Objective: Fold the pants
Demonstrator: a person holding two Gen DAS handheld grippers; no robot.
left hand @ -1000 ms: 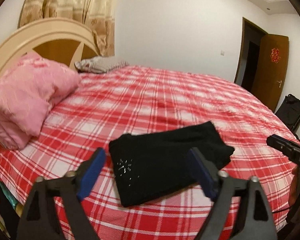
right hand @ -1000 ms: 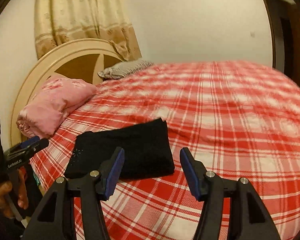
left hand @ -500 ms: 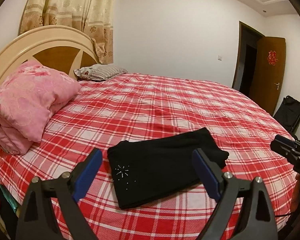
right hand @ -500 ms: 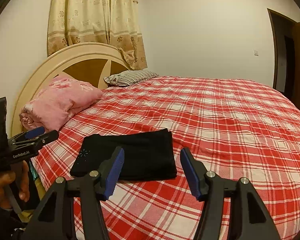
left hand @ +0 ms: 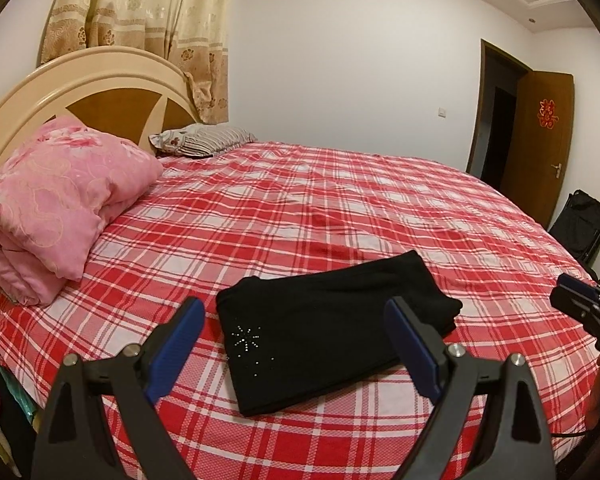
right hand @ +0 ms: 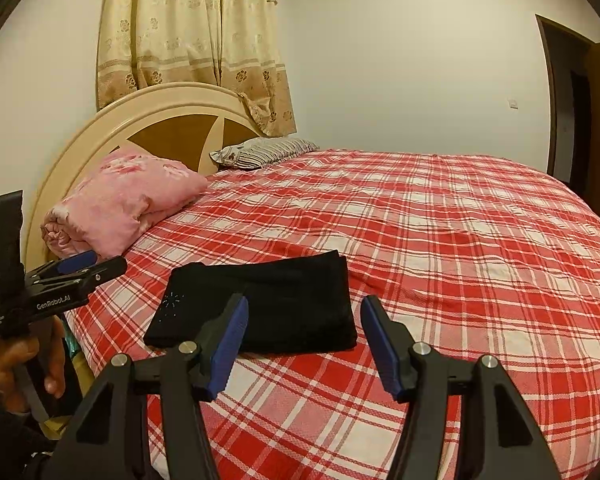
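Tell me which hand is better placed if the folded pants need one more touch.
Probably left. In its own view the left gripper frames the black pants between open fingers. The right gripper is also open, but the pants lie mostly toward its left finger.

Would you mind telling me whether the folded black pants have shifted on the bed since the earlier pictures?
No. The black pants lie on the same checks of the red plaid bedspread, near its edge below the pink quilt; only the camera view has shifted.

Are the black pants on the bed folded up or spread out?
Folded. The black pants lie as a compact, layered rectangle on the red plaid bed sheet.
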